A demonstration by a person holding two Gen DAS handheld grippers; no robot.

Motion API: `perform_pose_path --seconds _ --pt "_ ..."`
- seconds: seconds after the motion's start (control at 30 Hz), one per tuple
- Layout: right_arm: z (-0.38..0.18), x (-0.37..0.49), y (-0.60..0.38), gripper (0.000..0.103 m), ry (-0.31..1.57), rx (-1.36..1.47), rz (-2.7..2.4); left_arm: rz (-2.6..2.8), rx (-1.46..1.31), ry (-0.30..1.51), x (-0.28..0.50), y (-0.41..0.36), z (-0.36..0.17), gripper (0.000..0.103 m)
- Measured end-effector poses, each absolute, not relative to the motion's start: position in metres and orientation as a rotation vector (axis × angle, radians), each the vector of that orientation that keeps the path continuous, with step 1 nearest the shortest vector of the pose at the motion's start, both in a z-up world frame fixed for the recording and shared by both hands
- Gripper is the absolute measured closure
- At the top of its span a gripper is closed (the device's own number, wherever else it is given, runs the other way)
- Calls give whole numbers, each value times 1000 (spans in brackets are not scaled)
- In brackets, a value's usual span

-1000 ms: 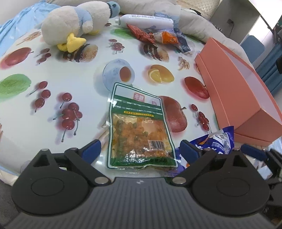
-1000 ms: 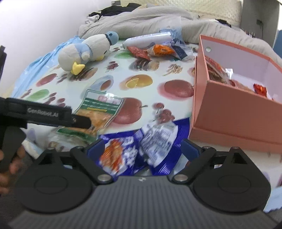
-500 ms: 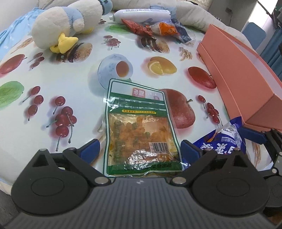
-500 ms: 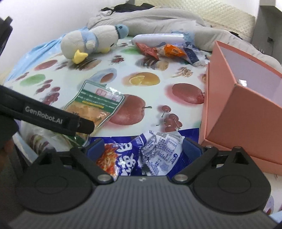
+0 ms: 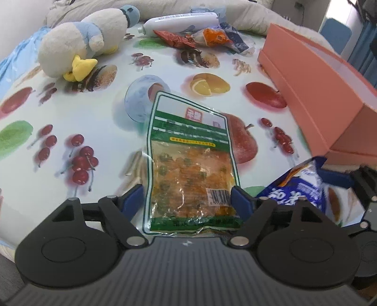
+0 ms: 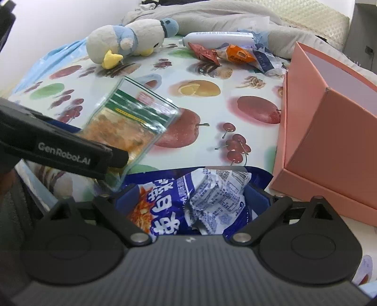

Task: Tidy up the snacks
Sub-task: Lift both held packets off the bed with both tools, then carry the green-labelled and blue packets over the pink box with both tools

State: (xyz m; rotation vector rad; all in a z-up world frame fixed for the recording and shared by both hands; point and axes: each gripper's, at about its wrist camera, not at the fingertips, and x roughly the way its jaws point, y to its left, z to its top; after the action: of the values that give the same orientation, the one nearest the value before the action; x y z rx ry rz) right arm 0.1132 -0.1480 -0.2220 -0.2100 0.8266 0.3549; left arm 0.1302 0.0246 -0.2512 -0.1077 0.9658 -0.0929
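**Salmon-pink box open; both grippers on snack bags**

Salmon-pink cardboard box point(image 6: 318, 141), lidless, stands on the right side of the fruit-printed tablecloth point(image 5: 106, 122). Only a pale lilac inner wall shows. The near wall blocks its floor, so its contents cannot be read from either view. The right edge of both views cuts off the box.

Hidden or unclear:
- The lower end of each bag is hidden behind its gripper's black body.
- In the right wrist view the green packet is blurred, and the left gripper's black finger covers its near corner.
- At the far edge lie a white tube point(image 5: 181, 21), a red wrapper point(image 5: 174, 37) and an orange wrapper point(image 5: 216, 38). Their print is too small to read.
- A white-and-blue plush duck point(image 5: 82, 47) lies on its side at far left.

Left gripper point(image 5: 186, 197): its jaws have just been closing. The clear, green-bordered packet of orange and green snacks point(image 5: 190, 169) lies lengthwise between them. A blue pad touches each long edge, pinching it. The packet's far end looks raised off the cloth.

Right gripper point(image 6: 192, 196): its jaws have just been closing. The crumpled blue-and-white foil snack bag point(image 6: 193, 200) fills the gap, and a pad is pressed against each side. The bag sits just beside the box's near corner and does not touch it.
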Motion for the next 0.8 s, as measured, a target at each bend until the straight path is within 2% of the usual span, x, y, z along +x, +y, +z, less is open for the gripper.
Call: perform_pose_path --seconds 0.2,0.23,0.3,0.37,0.5,0.8 --pt "-212 111 -151 24 839 -185 330 -95 -123 950 127 22 -248 27" --pt "-210 111 -153 33 838 -177 308 -96 -131 951 126 23 -247 29" --pt "-205 112 -158 34 850 -140 274 -102 -172 957 126 25 -246 30" --pt "-203 112 -164 36 849 -121 242 -104 -202 958 125 28 -244 38" --pt "-196 109 -174 42 849 -97 216 -108 -259 958 123 33 -241 41" --pt "-188 105 -210 46 859 1 152 -146 -390 955 117 42 -236 44"
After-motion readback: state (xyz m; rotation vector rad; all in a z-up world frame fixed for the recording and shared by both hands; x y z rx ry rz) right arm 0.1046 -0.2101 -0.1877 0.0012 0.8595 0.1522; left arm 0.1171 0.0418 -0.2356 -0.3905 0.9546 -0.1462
